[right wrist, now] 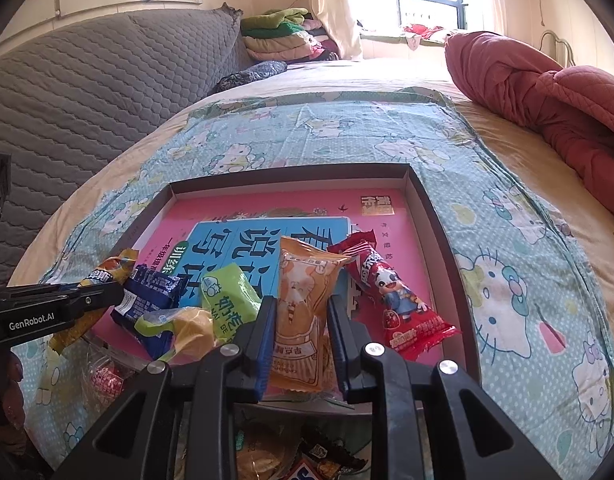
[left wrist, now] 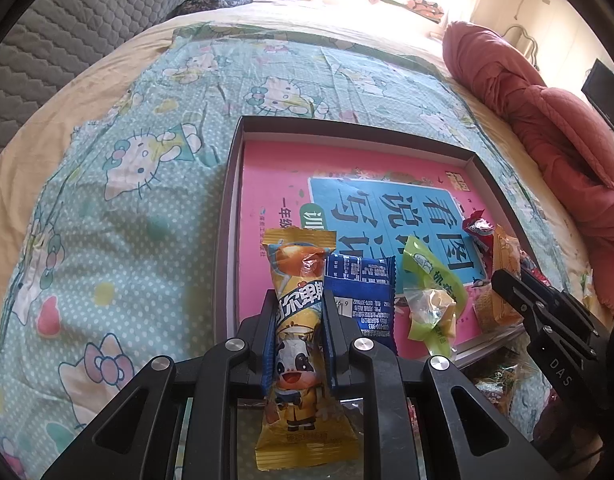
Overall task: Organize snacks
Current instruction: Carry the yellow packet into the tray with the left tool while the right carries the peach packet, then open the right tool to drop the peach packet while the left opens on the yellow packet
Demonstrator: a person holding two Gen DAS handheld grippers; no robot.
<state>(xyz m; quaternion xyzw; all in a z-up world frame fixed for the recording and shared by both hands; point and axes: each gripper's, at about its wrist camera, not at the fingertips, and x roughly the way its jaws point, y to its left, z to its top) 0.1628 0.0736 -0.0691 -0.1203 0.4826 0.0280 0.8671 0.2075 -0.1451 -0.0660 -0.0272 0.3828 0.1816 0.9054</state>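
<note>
Left claw gripping yellow snack, tray rim beside

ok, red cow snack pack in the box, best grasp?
Grip the red snack pack across its narrow middle, coming from above. It lies flat on the pink book, long axis diagonal, its crimped ends thin and floppy. Right gripper must release the orange pack first.

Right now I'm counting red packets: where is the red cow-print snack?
The red cow-print snack lies in the box, at its right side, just right of the orange packet clamped in the right gripper.
</note>
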